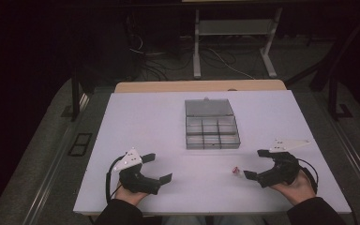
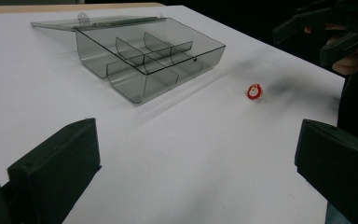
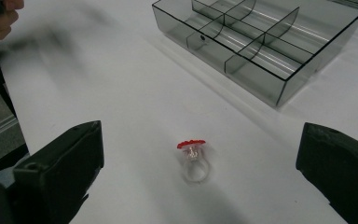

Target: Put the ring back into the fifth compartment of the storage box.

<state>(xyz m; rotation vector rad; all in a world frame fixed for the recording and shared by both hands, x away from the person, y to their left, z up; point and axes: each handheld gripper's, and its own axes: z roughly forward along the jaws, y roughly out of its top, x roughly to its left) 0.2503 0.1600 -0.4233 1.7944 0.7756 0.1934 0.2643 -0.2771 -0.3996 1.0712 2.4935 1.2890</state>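
Right gripper [image 3: 200, 186] jaws flank upright ring [image 3: 193, 158], red top up.

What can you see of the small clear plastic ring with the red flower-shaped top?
The small clear plastic ring with the red flower-shaped top is a see-through band under a scalloped red disc, with a tiny pale detail beneath the disc. It stands on its band on the white table, red top up, apart from the smoky clear compartment box. Nothing grips it: the right gripper sits open beside it, jaws to either side, not touching.
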